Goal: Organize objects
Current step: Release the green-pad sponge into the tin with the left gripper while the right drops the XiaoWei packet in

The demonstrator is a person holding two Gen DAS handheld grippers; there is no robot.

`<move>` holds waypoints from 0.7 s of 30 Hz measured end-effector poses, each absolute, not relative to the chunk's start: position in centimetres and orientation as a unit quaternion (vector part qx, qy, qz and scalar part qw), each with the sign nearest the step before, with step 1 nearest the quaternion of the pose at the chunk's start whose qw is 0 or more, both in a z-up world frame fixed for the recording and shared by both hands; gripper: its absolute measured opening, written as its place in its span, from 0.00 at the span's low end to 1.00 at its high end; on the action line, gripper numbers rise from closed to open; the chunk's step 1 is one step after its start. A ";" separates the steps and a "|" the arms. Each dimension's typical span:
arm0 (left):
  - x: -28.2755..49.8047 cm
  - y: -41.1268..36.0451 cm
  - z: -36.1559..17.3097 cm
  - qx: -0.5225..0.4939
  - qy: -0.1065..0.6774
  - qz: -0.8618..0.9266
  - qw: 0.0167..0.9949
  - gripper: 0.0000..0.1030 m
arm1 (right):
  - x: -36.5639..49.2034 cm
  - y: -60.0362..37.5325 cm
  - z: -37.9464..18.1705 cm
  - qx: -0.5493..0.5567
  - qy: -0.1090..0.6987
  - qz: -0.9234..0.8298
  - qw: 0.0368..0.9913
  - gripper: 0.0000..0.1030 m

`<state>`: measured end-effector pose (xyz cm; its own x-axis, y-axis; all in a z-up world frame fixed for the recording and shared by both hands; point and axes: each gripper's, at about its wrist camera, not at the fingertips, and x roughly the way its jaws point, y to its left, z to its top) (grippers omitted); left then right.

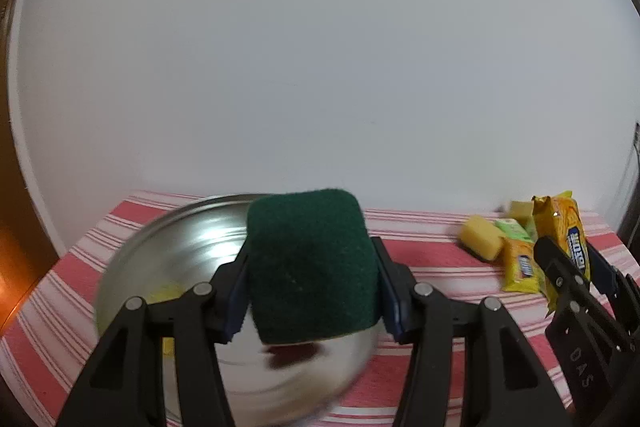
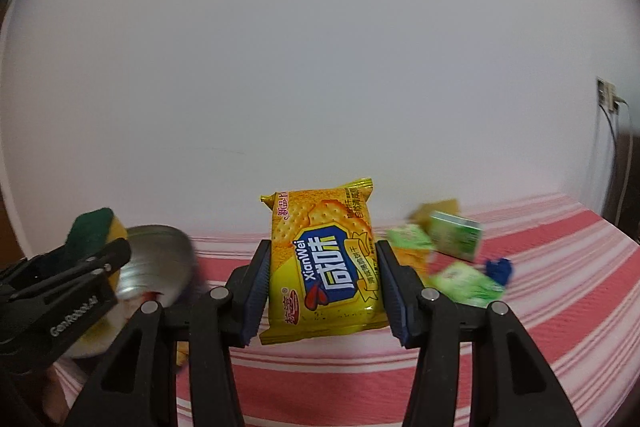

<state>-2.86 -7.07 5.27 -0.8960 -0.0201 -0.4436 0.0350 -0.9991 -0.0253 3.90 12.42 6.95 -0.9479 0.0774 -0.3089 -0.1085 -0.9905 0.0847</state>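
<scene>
Mid-sort, I judge: my left gripper point(image 1: 312, 267) has its fingers clamped on the dark green scouring sponge point(image 1: 310, 263) above the round steel bowl point(image 1: 168, 255); my right gripper point(image 2: 320, 283) pinches the yellow cracker packet point(image 2: 324, 267) over the red-striped tabletop point(image 2: 560, 287). Next, each needs lowering into its place before release.
</scene>
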 end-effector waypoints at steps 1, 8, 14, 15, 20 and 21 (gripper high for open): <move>-3.0 -7.6 5.3 0.228 0.017 -0.973 0.019 0.52 | 3.7 11.7 7.0 -0.154 0.052 0.986 0.041 0.51; -4.0 -12.1 5.0 0.241 0.018 -0.968 0.061 0.52 | 2.0 5.6 7.1 -0.157 0.051 0.986 0.001 0.51; -5.4 -15.7 4.3 0.263 0.022 -0.959 0.103 0.52 | 0.7 1.7 6.4 -0.175 0.041 0.984 -0.023 0.51; -5.6 -16.2 4.1 0.267 0.023 -0.957 0.109 0.52 | 0.5 1.3 6.3 -0.179 0.040 0.983 -0.026 0.51; -6.3 -17.5 3.5 0.290 0.021 -0.948 0.127 0.52 | -0.4 -0.2 5.4 -0.199 0.037 0.979 -0.035 0.51; -6.3 -17.5 3.4 0.291 0.018 -0.948 0.130 0.52 | -0.6 -0.5 5.2 -0.206 0.038 0.977 -0.039 0.51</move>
